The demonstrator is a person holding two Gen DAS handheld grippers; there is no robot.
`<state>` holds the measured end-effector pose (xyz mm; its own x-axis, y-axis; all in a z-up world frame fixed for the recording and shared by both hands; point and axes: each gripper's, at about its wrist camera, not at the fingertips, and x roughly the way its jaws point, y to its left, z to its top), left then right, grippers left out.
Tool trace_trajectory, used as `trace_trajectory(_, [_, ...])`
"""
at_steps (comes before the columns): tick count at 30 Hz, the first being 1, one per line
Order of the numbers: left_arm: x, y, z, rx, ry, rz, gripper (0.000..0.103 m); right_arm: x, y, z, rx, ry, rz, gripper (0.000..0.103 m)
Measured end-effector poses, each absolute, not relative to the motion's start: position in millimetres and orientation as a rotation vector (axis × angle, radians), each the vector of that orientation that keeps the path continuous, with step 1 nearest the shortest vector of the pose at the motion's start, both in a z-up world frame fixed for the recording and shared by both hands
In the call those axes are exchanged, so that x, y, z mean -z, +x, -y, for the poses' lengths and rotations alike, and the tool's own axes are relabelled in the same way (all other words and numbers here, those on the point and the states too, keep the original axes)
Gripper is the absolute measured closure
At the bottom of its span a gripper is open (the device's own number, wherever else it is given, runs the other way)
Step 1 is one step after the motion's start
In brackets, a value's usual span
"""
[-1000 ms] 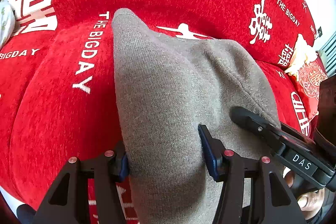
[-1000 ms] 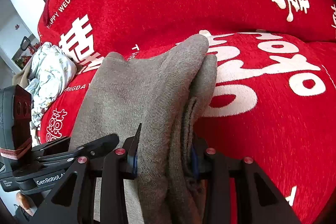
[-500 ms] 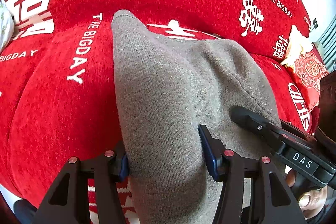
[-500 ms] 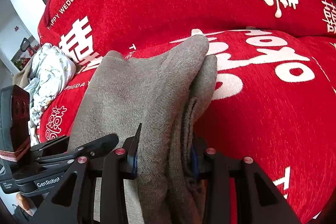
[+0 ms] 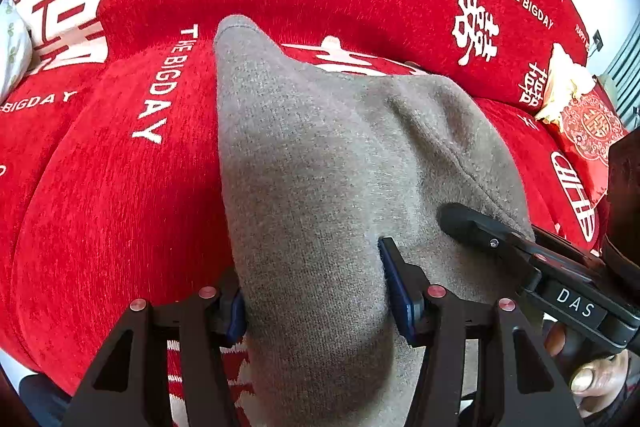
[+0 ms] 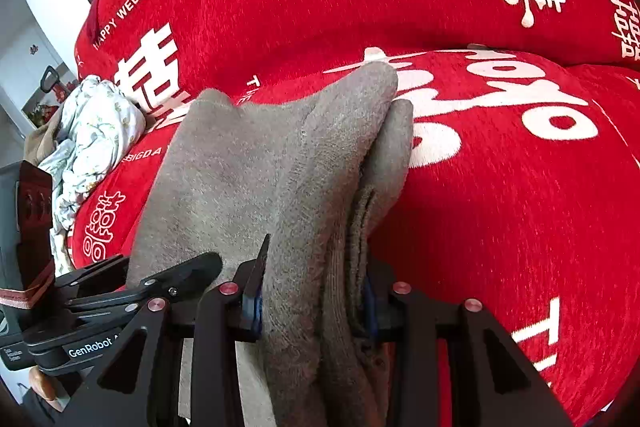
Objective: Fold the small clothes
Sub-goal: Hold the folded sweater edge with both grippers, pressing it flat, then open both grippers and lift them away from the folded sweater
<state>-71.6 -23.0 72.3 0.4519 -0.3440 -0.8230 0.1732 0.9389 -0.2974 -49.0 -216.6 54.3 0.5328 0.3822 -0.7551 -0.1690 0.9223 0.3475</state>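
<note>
Both tongs, left [image 5: 316, 287] and right [image 6: 312, 291], still clamped on the grey knit garment [image 5: 340, 167], barely shifted over the red sofa cover [image 5: 120, 207], fold unfinished

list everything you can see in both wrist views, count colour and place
grey knit garment: 1, grey, lying on the sofa seat, near end held in both grippers
sofa cover: 1, red with white lettering and characters, over seat and backrest
floral cloth: 1, white with pale print, bunched at the sofa's left end
beige cloth: 1, beige, beside the floral cloth
cushion: 1, red with pale pattern, at the sofa's right end
cream item: 1, cream, by the cushion, unclear what
left gripper: 1, black with blue pads, jaws closed on the garment
right gripper: 1, black, jaws closed on bunched layers of the garment
person's fingers: skin tone, on the right gripper's handle
</note>
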Motion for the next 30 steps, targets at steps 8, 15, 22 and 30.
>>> trace_trajectory(8, [-74.0,-85.4,25.8,0.315,-0.142,-1.019,0.045,-48.2,-60.3,221.5,-0.341,0.258,-0.944,0.064])
trace_trajectory(15, [-71.4,-93.9,18.8,0.284,-0.148,-1.004,0.033,-45.4,-62.1,219.6,-0.334,0.212,-0.952,0.054])
trace_trajectory(22, [-93.6,-112.0,11.5,0.202,-0.101,-0.946,0.031,-81.0,-89.3,235.7,-0.315,0.180,-0.840,0.036])
trace_trajectory(30, [-107.3,-132.5,-7.5,0.132,-0.108,-0.887,0.013,-82.6,-120.2,215.9,-0.484,0.207,-0.806,0.032])
